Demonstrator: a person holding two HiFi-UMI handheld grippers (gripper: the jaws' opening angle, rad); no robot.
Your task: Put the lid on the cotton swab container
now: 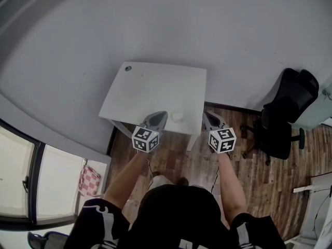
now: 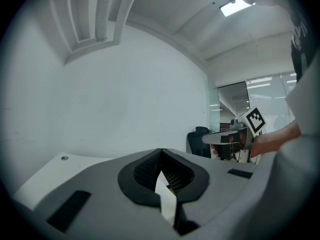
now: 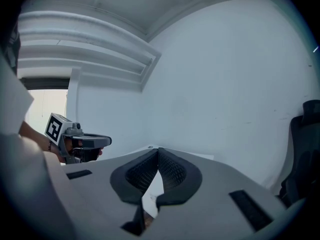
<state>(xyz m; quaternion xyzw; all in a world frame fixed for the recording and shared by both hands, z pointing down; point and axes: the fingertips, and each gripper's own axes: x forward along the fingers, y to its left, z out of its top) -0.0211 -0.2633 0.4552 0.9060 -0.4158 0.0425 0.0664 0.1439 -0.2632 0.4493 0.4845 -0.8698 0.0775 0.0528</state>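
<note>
While left gripper, right gripper closed | rectangular white table | rounded pale container

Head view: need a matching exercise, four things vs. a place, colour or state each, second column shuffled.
Things:
1. left gripper
2. office chair
3. small white object
4. table

Descriptions:
a. black, right of the table
b. large white rectangular top
c. shut, nothing between its jaws
d. lies on the table near its front edge

Pairs: 1-c, 2-a, 3-d, 4-b
</note>
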